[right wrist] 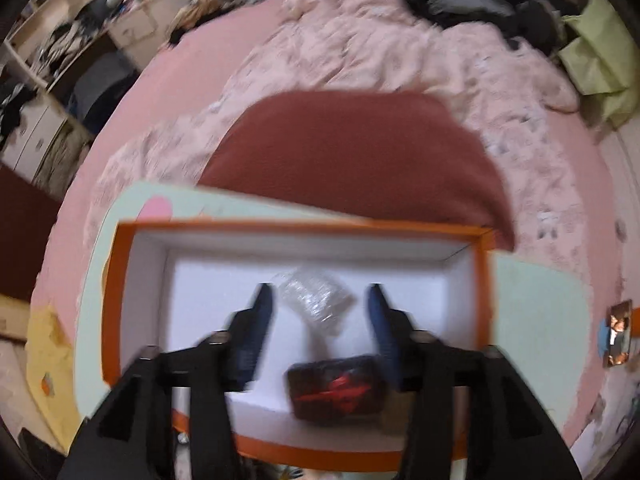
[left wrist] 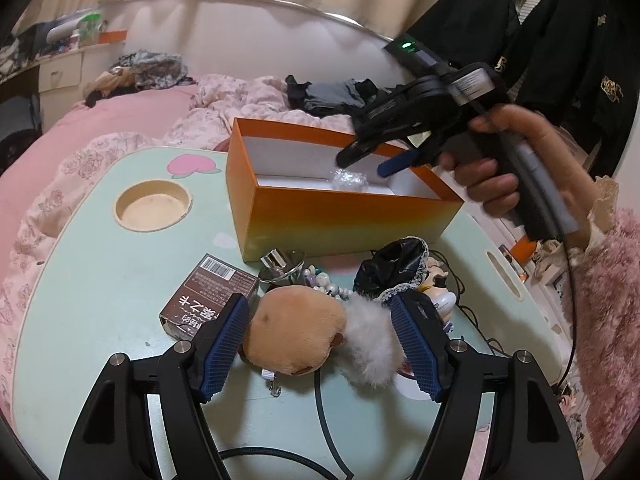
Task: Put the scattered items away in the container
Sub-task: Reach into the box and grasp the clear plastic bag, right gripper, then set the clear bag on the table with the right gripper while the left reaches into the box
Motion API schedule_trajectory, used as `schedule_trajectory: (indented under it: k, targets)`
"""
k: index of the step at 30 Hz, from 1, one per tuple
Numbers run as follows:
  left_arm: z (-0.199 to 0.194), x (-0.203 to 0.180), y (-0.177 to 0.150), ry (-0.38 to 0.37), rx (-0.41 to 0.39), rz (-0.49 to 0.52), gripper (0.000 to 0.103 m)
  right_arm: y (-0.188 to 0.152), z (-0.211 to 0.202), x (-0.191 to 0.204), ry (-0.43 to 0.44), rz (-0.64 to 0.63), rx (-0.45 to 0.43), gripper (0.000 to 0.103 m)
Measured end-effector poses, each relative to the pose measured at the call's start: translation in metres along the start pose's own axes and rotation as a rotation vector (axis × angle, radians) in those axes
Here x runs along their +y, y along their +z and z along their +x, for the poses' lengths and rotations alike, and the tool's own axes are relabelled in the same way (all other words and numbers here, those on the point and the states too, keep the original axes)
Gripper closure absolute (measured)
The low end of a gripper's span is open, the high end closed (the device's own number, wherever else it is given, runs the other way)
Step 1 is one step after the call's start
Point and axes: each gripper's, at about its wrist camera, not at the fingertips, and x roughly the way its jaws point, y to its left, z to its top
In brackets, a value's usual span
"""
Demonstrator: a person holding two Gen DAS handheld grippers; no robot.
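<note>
An orange box (left wrist: pixel 320 216) with a white inside stands on the mint lap table (left wrist: pixel 100 280). My right gripper (left wrist: pixel 362 164) hangs over it, open (right wrist: pixel 319 292). Below its fingers a crinkled clear packet (right wrist: pixel 316 300) lies on the box floor (left wrist: pixel 349 180), untouched. A dark packet with a red mark (right wrist: pixel 336 390) also lies in the box (right wrist: pixel 280 226). My left gripper (left wrist: pixel 320 340) is open, its blue pads on either side of a tan plush with white fluff (left wrist: pixel 296 332) on the table. I see no squeeze on the plush.
Just beyond the plush lie a brown barcode carton (left wrist: pixel 204 296), a shiny metal piece (left wrist: pixel 280 266), beads (left wrist: pixel 324 284), a black lace-trimmed item (left wrist: pixel 392 268) and a small figurine (left wrist: pixel 438 292). A round cup recess (left wrist: pixel 152 206) sits at the table's left. A cable (left wrist: pixel 320 408) runs near me. Pink bedding surrounds the table.
</note>
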Motion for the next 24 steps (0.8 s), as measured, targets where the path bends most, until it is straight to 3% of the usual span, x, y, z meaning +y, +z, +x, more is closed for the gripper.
schedule_trajectory:
  k: [2, 5, 7, 10, 15, 20, 24]
  targets:
    - [0.0, 0.002, 0.0, 0.0, -0.002, 0.003, 0.03, -0.001, 0.011, 0.004, -0.045, -0.009, 0.005, 0.04]
    - [0.0, 0.004, 0.0, 0.002, -0.003, -0.003, 0.03, -0.002, 0.031, 0.007, -0.037, 0.01, 0.052, 0.042]
    - [-0.001, 0.007, 0.0, -0.003, -0.004, -0.013, 0.03, -0.002, 0.034, 0.005, -0.057, 0.024, 0.047, 0.072]
    - [-0.002, 0.011, 0.0, -0.006, -0.005, -0.024, 0.03, -0.006, 0.022, 0.001, -0.035, 0.032, 0.012, 0.072]
    - [0.0, 0.013, 0.0, 0.0, 0.004, -0.036, 0.03, -0.029, -0.032, -0.006, 0.077, 0.069, -0.145, 0.072]
    - [0.004, 0.007, 0.002, 0.026, 0.02, -0.018, 0.03, -0.084, -0.079, -0.006, 0.136, 0.024, -0.261, 0.072]
    - [0.005, 0.003, 0.004, 0.044, 0.028, -0.013, 0.03, -0.128, -0.082, -0.018, 0.189, 0.023, -0.281, 0.072]
